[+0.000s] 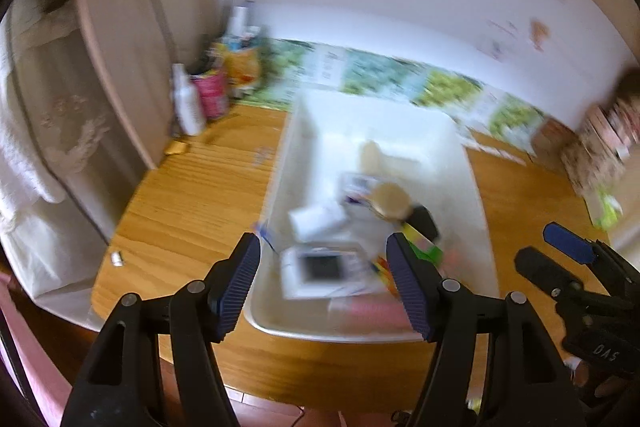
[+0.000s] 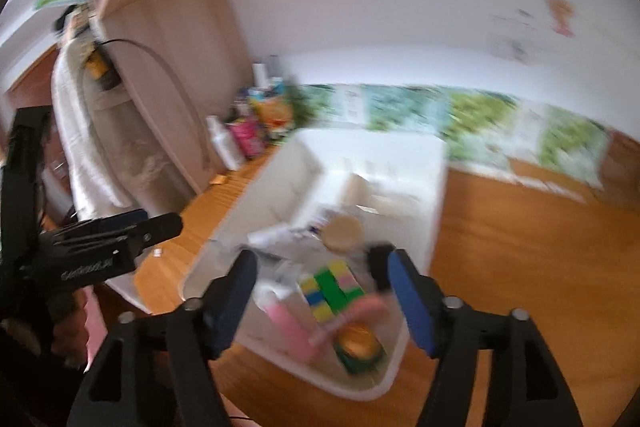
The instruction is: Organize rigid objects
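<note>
Both grippers hang open over the white bin [image 1: 472, 187], nothing held in either.

Left gripper [image 1: 326, 277] has its jaws spread wide above the bin's near end, over a blurred white device with a dark screen [image 1: 320, 267]. Right gripper [image 2: 322, 293], jaws apart too, frames the multicoloured block [image 2: 330, 289], pads clear of it. In the right wrist view a pink item [image 2: 290, 323] lies at the block's seven o'clock, a gold-lidded green tin [image 2: 358, 345] at its five o'clock, and a round tan lid [image 2: 342, 233] at twelve. The bin sits on the wooden table [image 1: 180, 195]; bottles and cups [image 1: 208, 91] crowd its ten o'clock corner.
</note>
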### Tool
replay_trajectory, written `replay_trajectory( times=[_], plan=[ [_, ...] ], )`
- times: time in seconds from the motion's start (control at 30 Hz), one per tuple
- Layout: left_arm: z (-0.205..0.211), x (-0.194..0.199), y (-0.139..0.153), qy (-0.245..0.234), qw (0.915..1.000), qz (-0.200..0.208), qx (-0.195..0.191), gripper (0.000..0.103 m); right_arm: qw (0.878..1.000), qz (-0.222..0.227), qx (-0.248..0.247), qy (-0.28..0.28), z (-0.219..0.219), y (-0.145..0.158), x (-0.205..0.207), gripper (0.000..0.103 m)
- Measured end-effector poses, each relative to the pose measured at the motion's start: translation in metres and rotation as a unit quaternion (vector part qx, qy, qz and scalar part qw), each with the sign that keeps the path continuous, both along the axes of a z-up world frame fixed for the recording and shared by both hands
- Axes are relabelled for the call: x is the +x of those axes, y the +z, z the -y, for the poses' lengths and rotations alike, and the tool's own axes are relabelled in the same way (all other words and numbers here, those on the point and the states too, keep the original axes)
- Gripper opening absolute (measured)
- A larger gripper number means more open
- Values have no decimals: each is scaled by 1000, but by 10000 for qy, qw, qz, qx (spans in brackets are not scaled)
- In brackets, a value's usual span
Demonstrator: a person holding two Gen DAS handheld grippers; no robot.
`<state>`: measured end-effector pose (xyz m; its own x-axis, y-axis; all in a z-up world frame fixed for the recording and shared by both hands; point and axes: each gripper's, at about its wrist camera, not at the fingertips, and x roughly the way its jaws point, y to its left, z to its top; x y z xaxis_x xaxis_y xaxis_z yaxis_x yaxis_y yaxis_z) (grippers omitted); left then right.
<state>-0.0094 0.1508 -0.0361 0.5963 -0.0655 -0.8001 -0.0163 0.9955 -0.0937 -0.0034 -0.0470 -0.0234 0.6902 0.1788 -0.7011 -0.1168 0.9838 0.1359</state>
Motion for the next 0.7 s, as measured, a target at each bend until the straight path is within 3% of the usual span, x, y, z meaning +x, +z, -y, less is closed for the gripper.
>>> replay_trajectory(
  times=[0.23, 0.33, 0.53, 0.7],
  plan=[
    [65, -12, 1, -786, 9969, -107, 2, 69, 9907, -295, -168, -1319, 49, -4, -57, 83],
    [91, -20, 0, -961, 9953, -127, 32, 77, 9839, -450, -187, -1718, 70, -3, -76, 83],
    [119, -40, 7, -751, 9966, -153, 316, 93, 9735, -867, -31, -2115, 102, -4, -105, 85],
    [129, -50, 10, -364, 9978, -45, 546, 97, 9787, -859, -201, -1853, 104, 1, -113, 86]
  ],
)
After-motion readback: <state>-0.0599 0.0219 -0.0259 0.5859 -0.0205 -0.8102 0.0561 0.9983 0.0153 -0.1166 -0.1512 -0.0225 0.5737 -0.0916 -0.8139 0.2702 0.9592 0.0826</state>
